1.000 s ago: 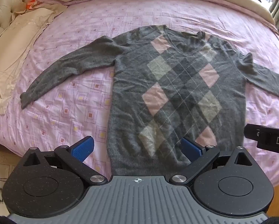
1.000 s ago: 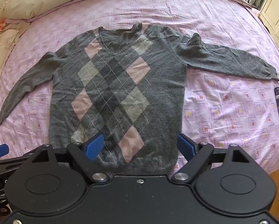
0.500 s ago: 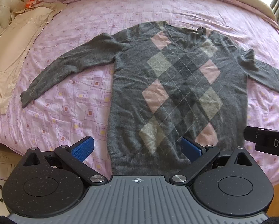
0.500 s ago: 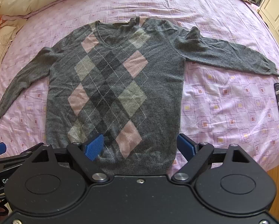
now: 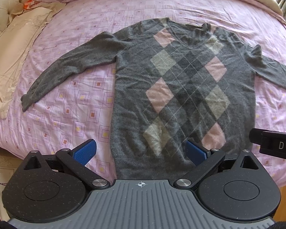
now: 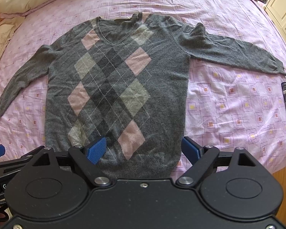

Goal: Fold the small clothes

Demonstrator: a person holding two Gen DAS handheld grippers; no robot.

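On right hand-held gripper [image 5: 276, 146]: "DA" lettering, rest cut off.

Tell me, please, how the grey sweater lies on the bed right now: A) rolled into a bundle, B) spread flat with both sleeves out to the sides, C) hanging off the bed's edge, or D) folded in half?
B: the sweater lies flat and front up on the bed, one sleeve stretched out to each side.
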